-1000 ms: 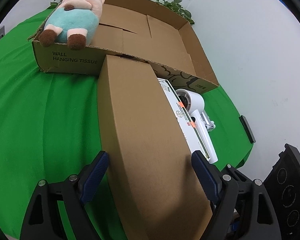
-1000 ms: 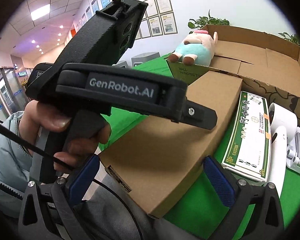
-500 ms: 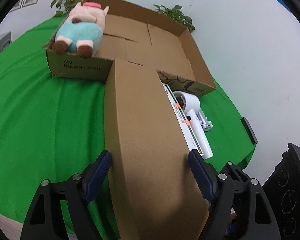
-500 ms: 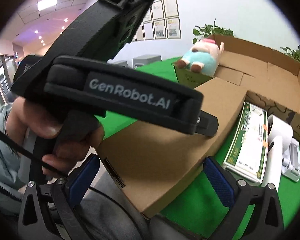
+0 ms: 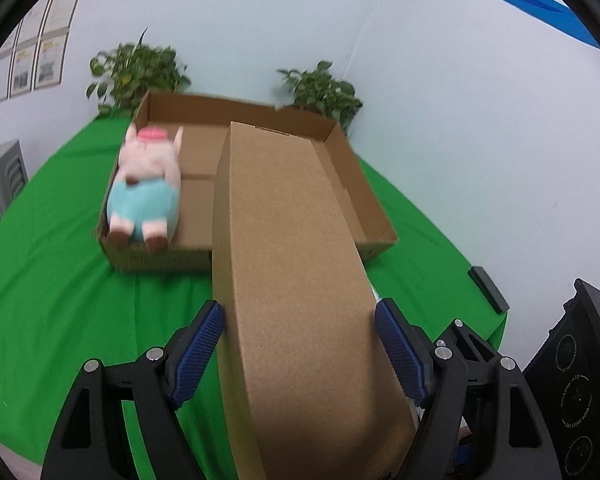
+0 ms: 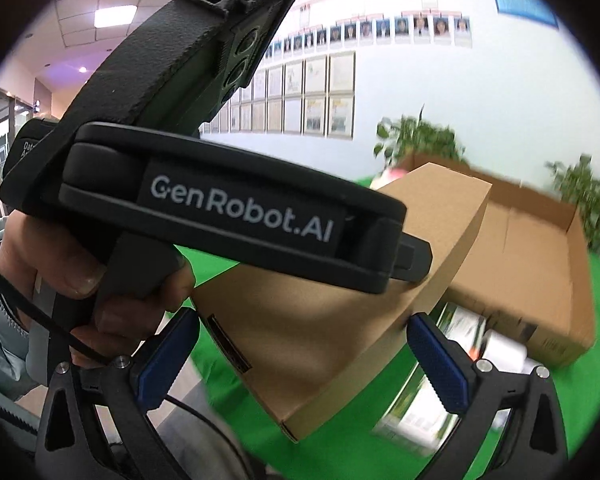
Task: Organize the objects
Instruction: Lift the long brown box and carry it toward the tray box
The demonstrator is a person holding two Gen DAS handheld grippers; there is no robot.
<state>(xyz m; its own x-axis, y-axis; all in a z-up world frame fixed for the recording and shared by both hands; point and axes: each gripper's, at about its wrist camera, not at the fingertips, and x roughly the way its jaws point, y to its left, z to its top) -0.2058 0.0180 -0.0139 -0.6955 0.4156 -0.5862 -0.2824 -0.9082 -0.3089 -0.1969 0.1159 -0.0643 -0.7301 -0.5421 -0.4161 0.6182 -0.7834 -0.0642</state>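
Left gripper [image 5: 299, 354] clamped and tilted downward, right gripper [image 6: 302, 358] apparently spread wide.

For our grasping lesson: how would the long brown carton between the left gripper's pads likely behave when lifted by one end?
The long brown carton looks stiff: flat faces, crisp edges. Gripped near one end by the left gripper, its far end would probably sag. Its plain cardboard may slip a little.

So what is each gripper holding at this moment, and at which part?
The left gripper clamps the closed cardboard box across its two long sides, near its close end. The right gripper holds nothing; its jaws stand open.
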